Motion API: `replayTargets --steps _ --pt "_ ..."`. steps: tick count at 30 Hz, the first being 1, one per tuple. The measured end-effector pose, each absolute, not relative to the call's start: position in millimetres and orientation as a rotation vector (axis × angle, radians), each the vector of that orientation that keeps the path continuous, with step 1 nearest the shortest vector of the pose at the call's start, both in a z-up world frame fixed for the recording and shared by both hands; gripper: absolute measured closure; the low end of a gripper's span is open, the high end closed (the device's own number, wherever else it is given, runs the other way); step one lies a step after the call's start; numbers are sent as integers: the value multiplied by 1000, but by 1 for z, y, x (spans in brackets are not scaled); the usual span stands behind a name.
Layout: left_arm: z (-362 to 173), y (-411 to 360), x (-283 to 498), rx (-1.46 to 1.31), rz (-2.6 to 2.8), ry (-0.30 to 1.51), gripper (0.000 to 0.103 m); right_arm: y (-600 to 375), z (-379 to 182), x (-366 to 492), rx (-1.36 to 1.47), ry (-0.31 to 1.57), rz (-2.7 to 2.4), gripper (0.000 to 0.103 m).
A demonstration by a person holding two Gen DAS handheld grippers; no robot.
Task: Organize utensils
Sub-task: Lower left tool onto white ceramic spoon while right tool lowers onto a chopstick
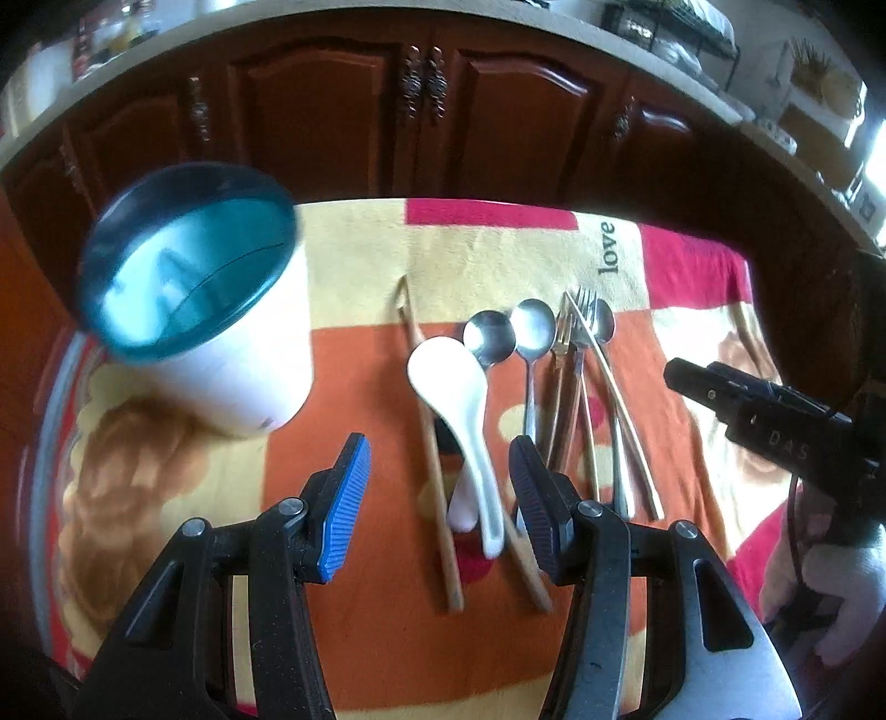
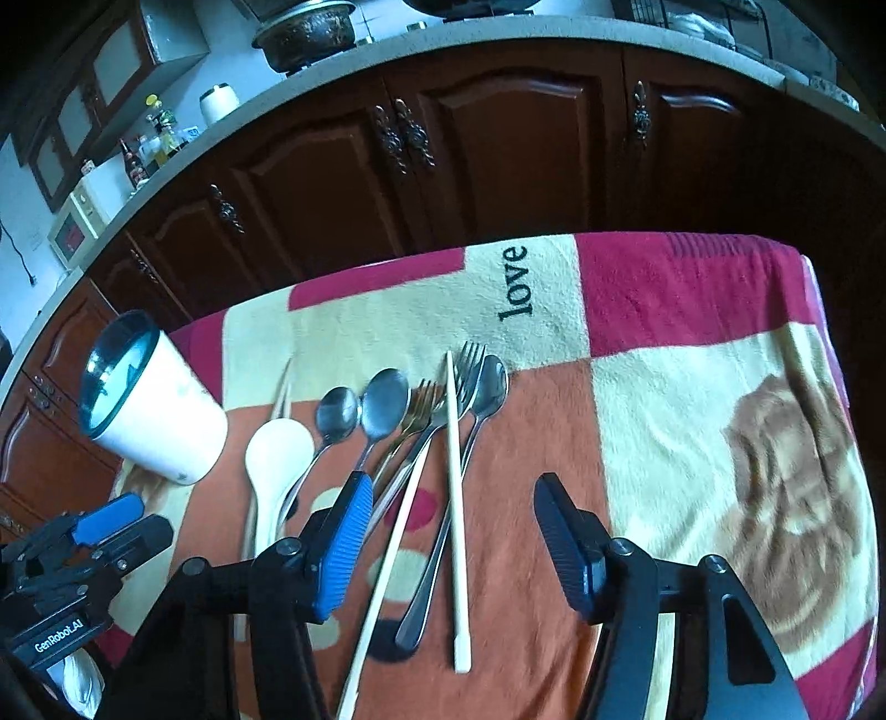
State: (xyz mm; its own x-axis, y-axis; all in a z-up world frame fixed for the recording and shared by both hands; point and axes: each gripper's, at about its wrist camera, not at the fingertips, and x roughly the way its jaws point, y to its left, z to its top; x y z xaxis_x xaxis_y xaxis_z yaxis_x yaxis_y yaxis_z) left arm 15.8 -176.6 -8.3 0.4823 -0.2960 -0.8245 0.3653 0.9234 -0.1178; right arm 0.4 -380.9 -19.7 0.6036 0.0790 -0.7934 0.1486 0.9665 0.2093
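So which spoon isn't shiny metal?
The white ceramic spoon, leftmost in the row, beside the white cup. The other three spoons are shiny metal.

The place is a home kitchen. Behind the desk runs a row of dark red wooden cabinets [image 2: 498, 144] with ornate metal handles [image 2: 403, 135], under a pale stone worktop [image 2: 343, 61]. On this worktop stand a cooking pot [image 2: 307, 30], a microwave oven [image 2: 75, 224] and some bottles [image 2: 149, 147]. A soft patterned blanket [image 2: 692, 387] with the word "love" covers the desk.
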Motion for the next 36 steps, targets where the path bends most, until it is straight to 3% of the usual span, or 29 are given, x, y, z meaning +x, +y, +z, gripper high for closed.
replayTargets --steps 22,25,32,36 --pt "-56 -233 96 245 -410 1105 51 -395 -61 48 275 985 35 43" --pt "-61 -233 101 247 -417 1129 52 -393 -68 56 274 1010 56 53" --pt "-64 -232 109 246 -430 1143 86 -388 -79 82 245 1035 63 76" --pt "-62 -232 109 218 -464 1140 96 -386 -81 90 220 1035 61 89"
